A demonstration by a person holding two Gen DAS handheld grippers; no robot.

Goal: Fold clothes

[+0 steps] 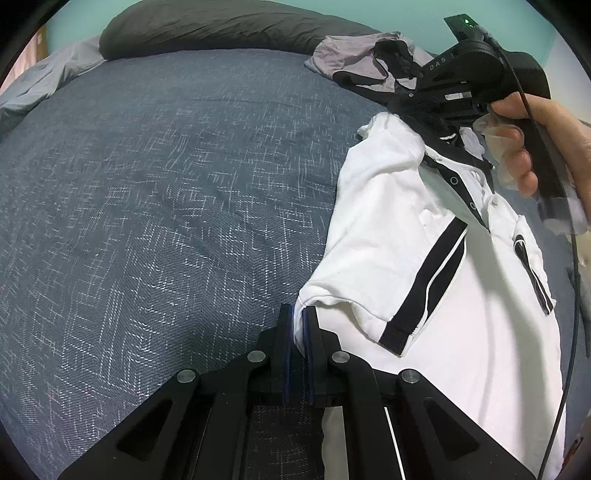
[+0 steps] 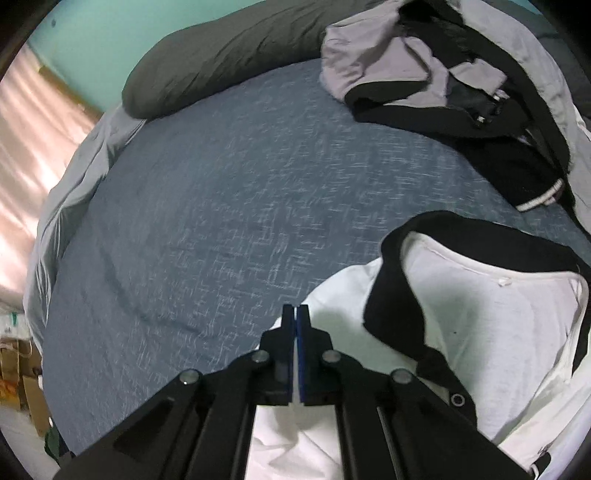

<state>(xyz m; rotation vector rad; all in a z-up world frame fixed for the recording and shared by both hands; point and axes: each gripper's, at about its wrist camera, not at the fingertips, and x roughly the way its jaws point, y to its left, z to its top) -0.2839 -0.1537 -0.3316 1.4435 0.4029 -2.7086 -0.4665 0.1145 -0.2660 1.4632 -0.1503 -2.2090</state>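
Lying spread on a blue-grey woven bedcover (image 1: pixel 155 206), a white short-sleeved polo shirt with black collar, black button placket and black stripes edged in white (image 1: pixel 443 295), occupying the right side of the left wrist view and the lower right of the right wrist view. Pinching a fold of white fabric at the shirt's sleeve edge between nearly closed blue-padded jaws, the left gripper (image 1: pixel 300 332), black and two-fingered, pointing steeply down at the bed. Pressing together to a thin slit, the right gripper (image 2: pixel 296 325), sitting over the white cloth at the shoulder just left of the upturned black collar; impossible to tell from the right wrist view whether any fabric is being caught between the pads. Showing in the left wrist view, that same right tool's black body, being gripped by a person's bare hand (image 1: pixel 546 147), bearing pale raised letters reading "DAS" and a small green light glowing on top, with a thin black cable trailing down. Lying crumpled farther up the bed, a grey and black garment (image 2: pixel 424 74); resting beyond it against a turquoise wall (image 1: pixel 74 18), a dark grey pillow (image 1: pixel 221 26).
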